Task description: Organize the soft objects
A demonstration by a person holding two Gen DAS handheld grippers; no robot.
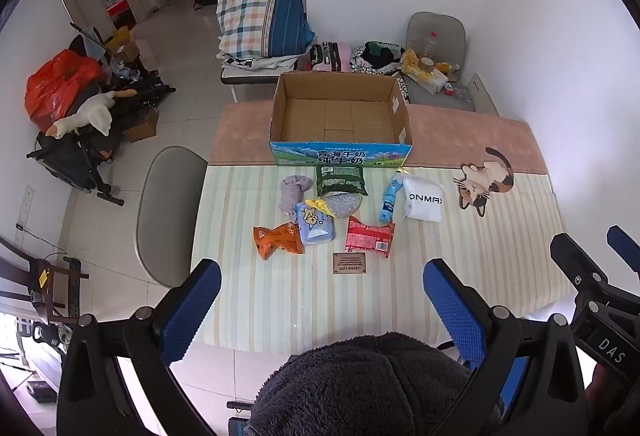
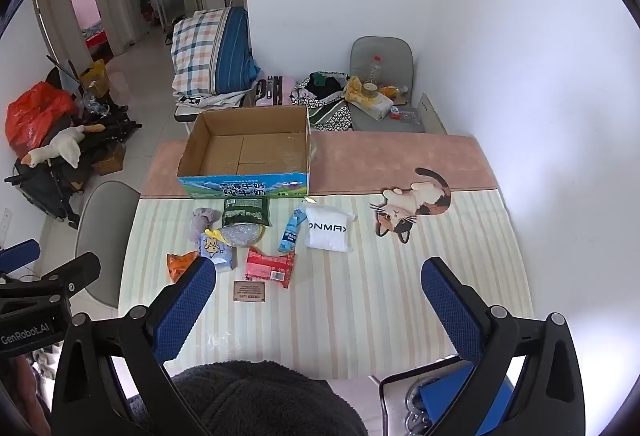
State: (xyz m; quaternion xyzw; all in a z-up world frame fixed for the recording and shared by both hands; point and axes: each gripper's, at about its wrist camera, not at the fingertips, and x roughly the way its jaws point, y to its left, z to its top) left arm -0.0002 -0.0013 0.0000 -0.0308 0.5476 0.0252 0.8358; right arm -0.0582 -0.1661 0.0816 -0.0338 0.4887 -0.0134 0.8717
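An open cardboard box [image 1: 340,116] [image 2: 246,152] stands at the far middle of the table. In front of it lie several soft packs: an orange bag [image 1: 278,239], a red bag [image 1: 369,236] [image 2: 269,263], a green pack [image 1: 341,180] [image 2: 246,211], a white pack [image 1: 423,199] [image 2: 328,229], a blue tube [image 1: 390,198] [image 2: 291,231], a tissue pack [image 1: 315,224], a grey cloth [image 1: 293,192] and a clear bag [image 1: 343,204]. My left gripper [image 1: 322,284] is open and empty, held high above the near table edge. My right gripper [image 2: 318,282] is open and empty beside it.
A striped mat with a cat figure [image 1: 486,180] [image 2: 416,202] covers the table [image 1: 400,296]. A small brown plaque [image 1: 349,262] lies near the packs. A grey chair [image 1: 168,212] stands at the left. A dark fleece hat [image 1: 372,384] fills the bottom. Clutter lies beyond the table.
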